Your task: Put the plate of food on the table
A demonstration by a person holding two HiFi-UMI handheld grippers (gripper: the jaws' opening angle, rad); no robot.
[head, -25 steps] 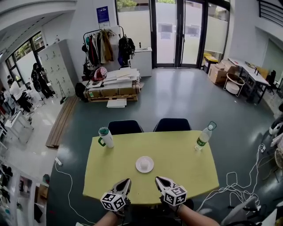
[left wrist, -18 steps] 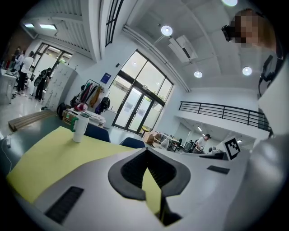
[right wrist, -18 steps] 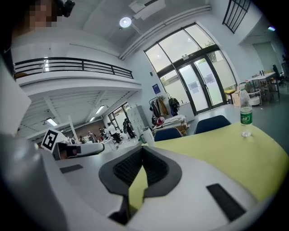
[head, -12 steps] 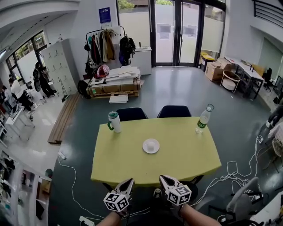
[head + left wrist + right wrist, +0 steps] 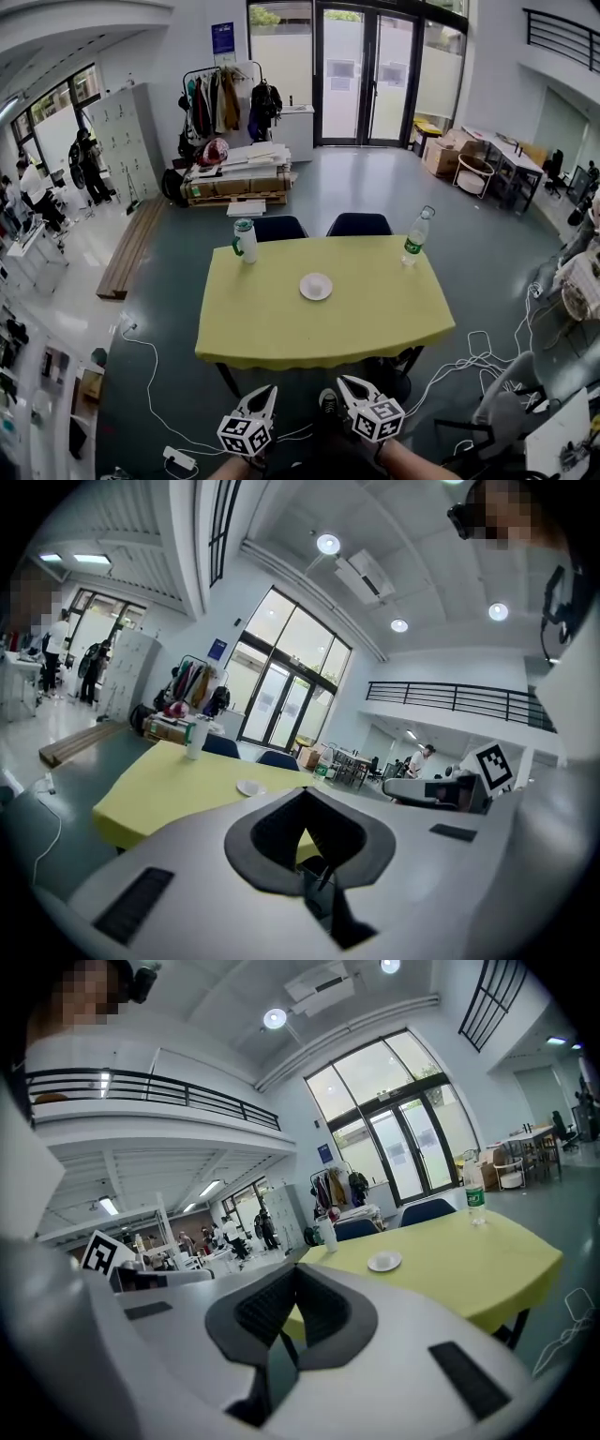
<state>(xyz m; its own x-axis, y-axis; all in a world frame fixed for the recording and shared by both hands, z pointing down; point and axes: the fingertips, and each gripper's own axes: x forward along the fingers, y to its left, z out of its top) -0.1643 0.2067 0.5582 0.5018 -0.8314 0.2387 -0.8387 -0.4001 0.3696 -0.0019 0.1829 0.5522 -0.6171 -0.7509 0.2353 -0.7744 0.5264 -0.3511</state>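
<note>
A small white plate [image 5: 316, 286] sits near the middle of the yellow table [image 5: 281, 328], well ahead of me. The same plate [image 5: 250, 788] shows small in the left gripper view, and the plate [image 5: 384, 1261] lies on the yellow top in the right gripper view. My left gripper [image 5: 268, 392] and right gripper [image 5: 344, 383] hang low at the bottom of the head view, short of the table's near edge. Both are shut with nothing between the jaws. Whether the plate carries food cannot be told at this distance.
A white cup with a green lid [image 5: 245, 240] stands at the table's far left and a plastic bottle [image 5: 415, 236] at its far right. Two dark chairs [image 5: 358, 224] stand behind the table. Cables [image 5: 487, 361] lie on the floor to the right.
The view has backed away from the table: its near edge now lies well ahead of both grippers, and floor shows between. Both grippers stay shut and low.
</note>
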